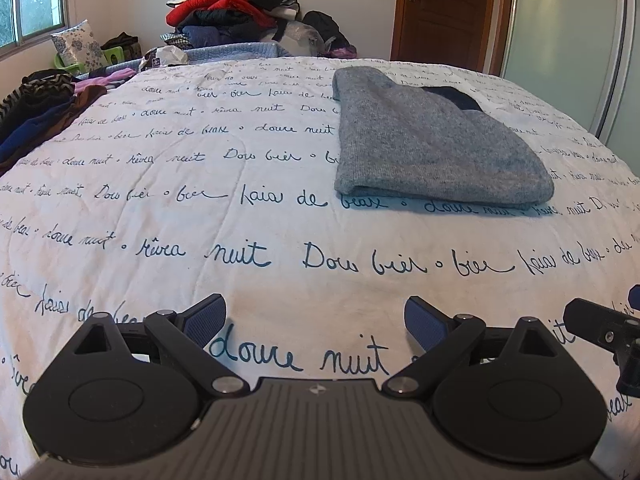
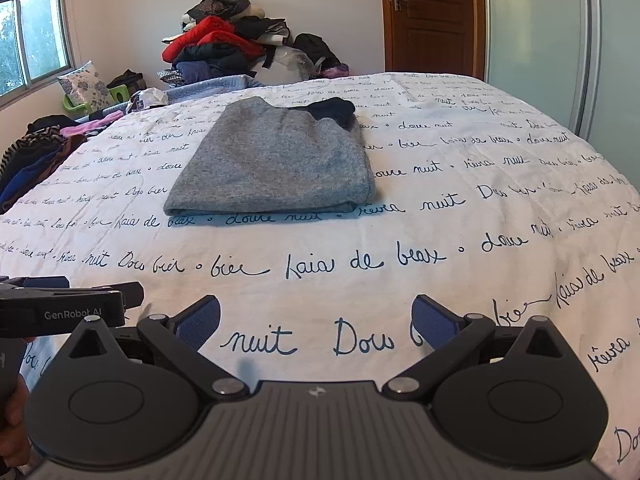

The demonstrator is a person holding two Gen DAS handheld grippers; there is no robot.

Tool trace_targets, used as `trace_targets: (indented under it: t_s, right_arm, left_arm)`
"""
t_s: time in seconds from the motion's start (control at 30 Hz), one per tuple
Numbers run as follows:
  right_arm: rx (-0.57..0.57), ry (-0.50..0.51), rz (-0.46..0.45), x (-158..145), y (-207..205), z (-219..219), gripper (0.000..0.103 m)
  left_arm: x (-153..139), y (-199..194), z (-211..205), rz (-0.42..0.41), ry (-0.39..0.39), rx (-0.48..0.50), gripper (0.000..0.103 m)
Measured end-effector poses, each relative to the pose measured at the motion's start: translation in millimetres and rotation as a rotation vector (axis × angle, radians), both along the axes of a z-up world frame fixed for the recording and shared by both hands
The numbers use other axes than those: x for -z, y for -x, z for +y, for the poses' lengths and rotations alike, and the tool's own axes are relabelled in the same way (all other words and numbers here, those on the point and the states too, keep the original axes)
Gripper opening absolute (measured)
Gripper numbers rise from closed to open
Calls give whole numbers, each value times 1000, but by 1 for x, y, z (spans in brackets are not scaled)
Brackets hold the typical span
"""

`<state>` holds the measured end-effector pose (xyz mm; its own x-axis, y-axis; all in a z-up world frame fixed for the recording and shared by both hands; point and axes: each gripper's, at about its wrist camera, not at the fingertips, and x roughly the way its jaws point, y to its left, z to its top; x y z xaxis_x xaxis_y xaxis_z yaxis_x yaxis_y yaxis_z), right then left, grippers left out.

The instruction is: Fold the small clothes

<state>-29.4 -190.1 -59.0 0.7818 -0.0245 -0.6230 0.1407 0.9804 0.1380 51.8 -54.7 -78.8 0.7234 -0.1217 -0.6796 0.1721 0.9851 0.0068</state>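
Left wrist view: left gripper (image 1: 315,322) jaws wide apart, nothing btwn them, low over the bedspread (image 1: 160,208). Right gripper (image 2: 316,322) same, spread wide & empty, just beside the left one. Grey sweater (image 1: 432,144) lies folded flat ahead, well apart from both: fwd-right of left tool, fwd-left of right one (image 2: 276,164), so roughly btwn them. Long axis runs away from the tools, fold edge nearest. Dark fabric (image 2: 334,110) pokes out at far end. Neither arm clearly nearer.

Soft window daylight, fisheye-warped edges
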Motion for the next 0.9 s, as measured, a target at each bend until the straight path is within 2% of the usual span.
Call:
trace_targets:
  t_s: [0.9]
  right_arm:
    - [3,-10,14,5,1,-1,103]
  left_arm:
    - [0,2,-1,6,5,2,95]
